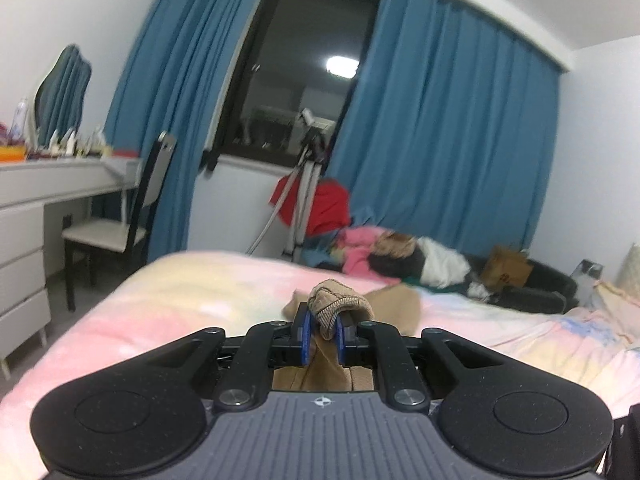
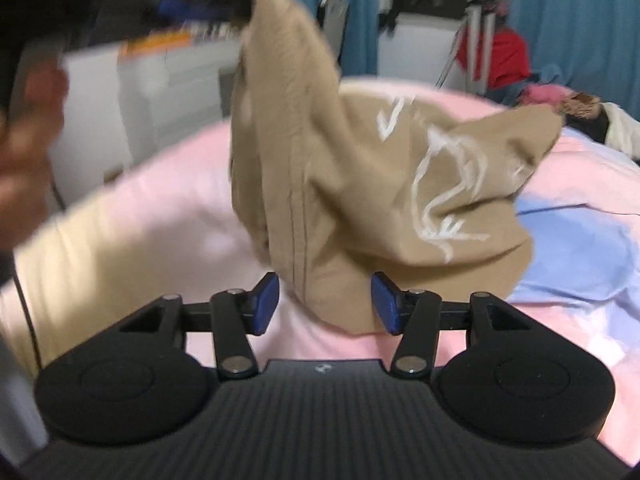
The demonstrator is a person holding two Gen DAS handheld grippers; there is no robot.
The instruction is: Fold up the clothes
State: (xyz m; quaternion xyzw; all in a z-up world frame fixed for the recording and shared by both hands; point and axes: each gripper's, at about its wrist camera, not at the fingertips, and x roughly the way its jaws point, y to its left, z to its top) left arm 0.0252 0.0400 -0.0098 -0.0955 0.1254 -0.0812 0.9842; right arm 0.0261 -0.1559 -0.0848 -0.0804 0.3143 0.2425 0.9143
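— While the shirt [image 2: 320, 168] is held up over the bed [image 2: 160, 208] by the closed left gripper [image 1: 322, 334], where is its hem?
— Between the wide-open fingers of the empty right gripper [image 2: 325, 302]. Blur hides the far sleeve.

White walls [image 1: 80, 20] enclose a bedroom — blue curtains [image 1: 440, 128] part around a dark window [image 1: 296, 80] reflecting a ceiling light. A white dresser [image 1: 24, 232] with drawers and a mirror [image 1: 62, 92] stands at left, a chair [image 1: 120, 224] beside it. The bed [image 1: 180, 292] wears pastel pink-and-yellow bedding.
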